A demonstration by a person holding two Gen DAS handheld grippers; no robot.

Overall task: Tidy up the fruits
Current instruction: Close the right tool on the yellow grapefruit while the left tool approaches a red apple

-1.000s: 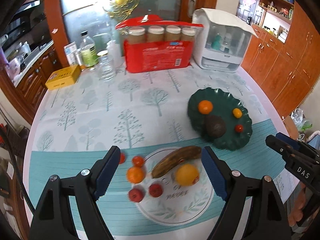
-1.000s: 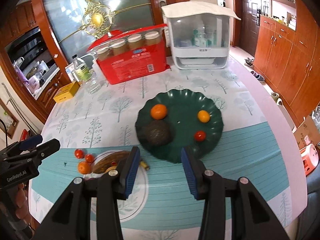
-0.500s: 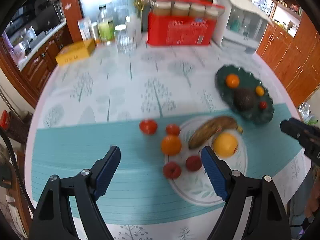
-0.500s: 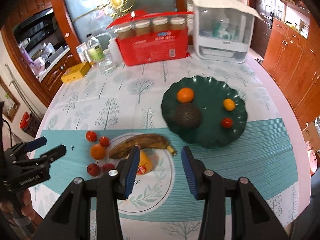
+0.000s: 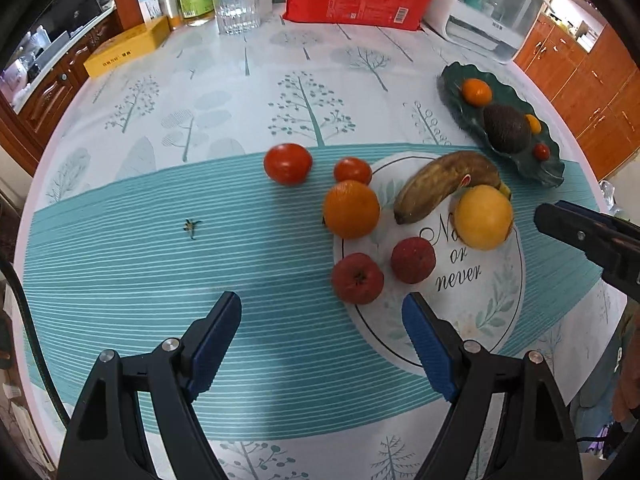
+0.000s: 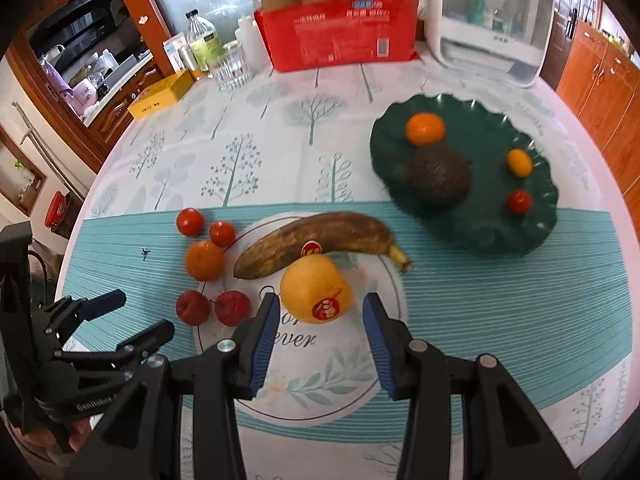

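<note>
Though fingers (image 6: 269,322) spread wide, yellow fruit (image 6: 316,289) just ahead, btwn tips.

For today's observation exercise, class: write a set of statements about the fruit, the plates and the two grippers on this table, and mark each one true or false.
1. The banana lies on the white plate. True.
2. The avocado sits on the white plate. False: it is on the green plate.
3. The right gripper is shut on the yellow orange. False: its jaws are open, just short of that fruit.
4. The left gripper is open and holds nothing. True.
5. The largest tomato rests on the tablecloth, off both plates. True.
</note>
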